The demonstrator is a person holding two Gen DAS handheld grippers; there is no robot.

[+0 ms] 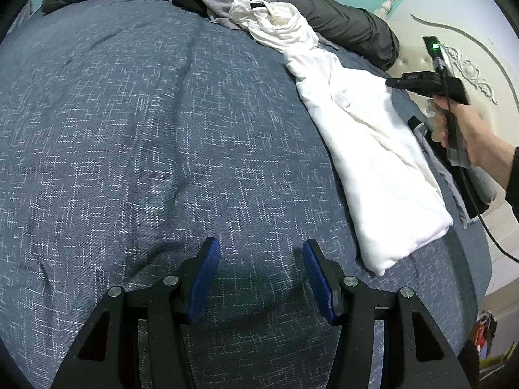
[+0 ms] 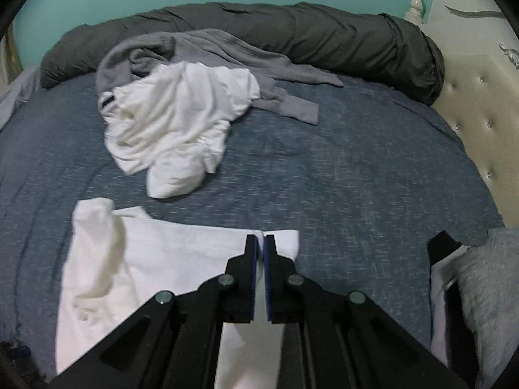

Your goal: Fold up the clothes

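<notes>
The left hand-held gripper [image 1: 261, 253] hovers over the blue woven bedspread [image 1: 146, 136] with its blue-padded jaws standing moderately wide and nothing between them. To its right, a folded white cotton garment [image 1: 373, 162] lies lengthwise on the bedspread, its far end reaching a crumpled white shirt [image 1: 275, 26] in the heap. A person's hand [image 1: 467, 129] holds the right hand-held gripper [image 2: 261, 240] over the garment's far side. In the right wrist view its jaws are almost together; a sliver of white cloth shows between the tips, but whether it is pinched cannot be told. Beyond lie the crumpled shirt and a grey knit garment [image 2: 227, 55], in front of a long dark grey rolled blanket [image 2: 292, 29]. A stack of folded grey and black clothes [image 2: 470, 285] sits at the right, near the cream tufted headboard [image 2: 480, 116].
</notes>
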